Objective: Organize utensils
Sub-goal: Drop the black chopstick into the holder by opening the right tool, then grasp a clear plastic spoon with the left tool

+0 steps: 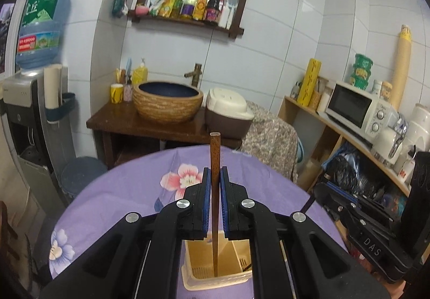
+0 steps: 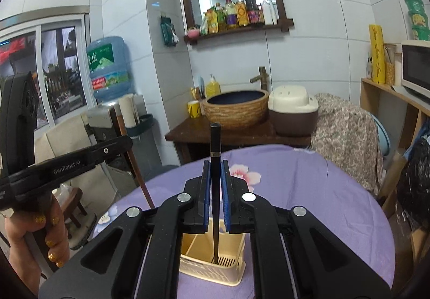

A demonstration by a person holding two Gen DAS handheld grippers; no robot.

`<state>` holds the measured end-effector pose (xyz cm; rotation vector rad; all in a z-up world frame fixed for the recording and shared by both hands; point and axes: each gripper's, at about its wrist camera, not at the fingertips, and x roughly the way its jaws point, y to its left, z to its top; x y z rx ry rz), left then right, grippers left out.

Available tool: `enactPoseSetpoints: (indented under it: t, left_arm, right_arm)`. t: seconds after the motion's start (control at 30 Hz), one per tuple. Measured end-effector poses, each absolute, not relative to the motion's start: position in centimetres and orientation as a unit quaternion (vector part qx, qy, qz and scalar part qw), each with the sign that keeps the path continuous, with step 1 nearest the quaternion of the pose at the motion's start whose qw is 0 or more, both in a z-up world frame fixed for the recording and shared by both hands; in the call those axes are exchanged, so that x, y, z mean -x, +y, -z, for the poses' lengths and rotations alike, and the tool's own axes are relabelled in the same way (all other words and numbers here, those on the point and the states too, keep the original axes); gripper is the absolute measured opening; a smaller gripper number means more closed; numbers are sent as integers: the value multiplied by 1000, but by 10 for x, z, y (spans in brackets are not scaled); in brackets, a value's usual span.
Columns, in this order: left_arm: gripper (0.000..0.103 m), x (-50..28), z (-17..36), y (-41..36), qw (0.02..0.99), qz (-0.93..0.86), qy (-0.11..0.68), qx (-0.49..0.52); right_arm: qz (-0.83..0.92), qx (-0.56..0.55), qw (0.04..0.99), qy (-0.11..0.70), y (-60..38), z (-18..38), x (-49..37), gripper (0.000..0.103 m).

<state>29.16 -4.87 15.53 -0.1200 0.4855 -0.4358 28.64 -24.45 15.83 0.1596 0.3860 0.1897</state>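
Gripping chopsticks (image 1: pixel 215 191): both grippers

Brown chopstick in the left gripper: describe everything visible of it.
The brown chopstick is a slim, wood-looking stick with a flat cut top end. It stands upright, clamped between the blue pads of the left gripper, its lower end down inside the beige slotted utensil holder on the purple floral tablecloth.
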Motion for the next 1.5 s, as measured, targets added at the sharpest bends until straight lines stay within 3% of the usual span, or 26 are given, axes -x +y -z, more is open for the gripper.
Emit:
enactPoseSetpoints:
  t: [0.43, 0.5, 0.53, 0.57, 0.6, 0.63, 0.77, 0.93, 1.17, 1.4, 1.5]
  left_arm:
    - [8, -300, -114, -51, 932, 221, 281, 57]
    - [9, -298, -115, -52, 933, 224, 279, 51]
    - [18, -297, -115, -52, 933, 224, 278, 48]
    - [27, -296, -116, -53, 933, 224, 277, 44]
    - [51, -295, -116, -53, 935, 223, 274, 43]
    - [64, -293, -117, -51, 937, 220, 267, 44]
    - [67, -280, -117, -49, 941, 220, 257, 33]
    - [86, -247, -101, -39, 932, 261, 250, 18]
    - [86, -200, -39, -40, 852, 415, 313, -58]
    - [71, -168, 21, -75, 774, 457, 366, -241]
    - [69, -166, 35, -85, 757, 460, 375, -273]
  right_arm:
    - [-88, -105, 968, 209, -250, -127, -298, 9]
    - [-84, -106, 969, 207, -251, -125, -298, 16]
    - [-80, -107, 969, 206, -252, -125, -298, 23]
    - [-78, -110, 970, 203, -254, -124, -297, 40]
    - [-78, -115, 970, 197, -255, -124, -296, 53]
    - [-76, -117, 971, 193, -257, -124, -294, 54]
    - [-66, -112, 972, 195, -259, -123, -290, 57]
    - [-50, -101, 974, 194, -266, -112, -263, 69]
    - [-81, -99, 962, 242, -276, -61, -210, 71]
    - [-94, -102, 952, 272, -276, -19, -163, 71]
    - [-89, -113, 949, 281, -279, -8, -149, 71]
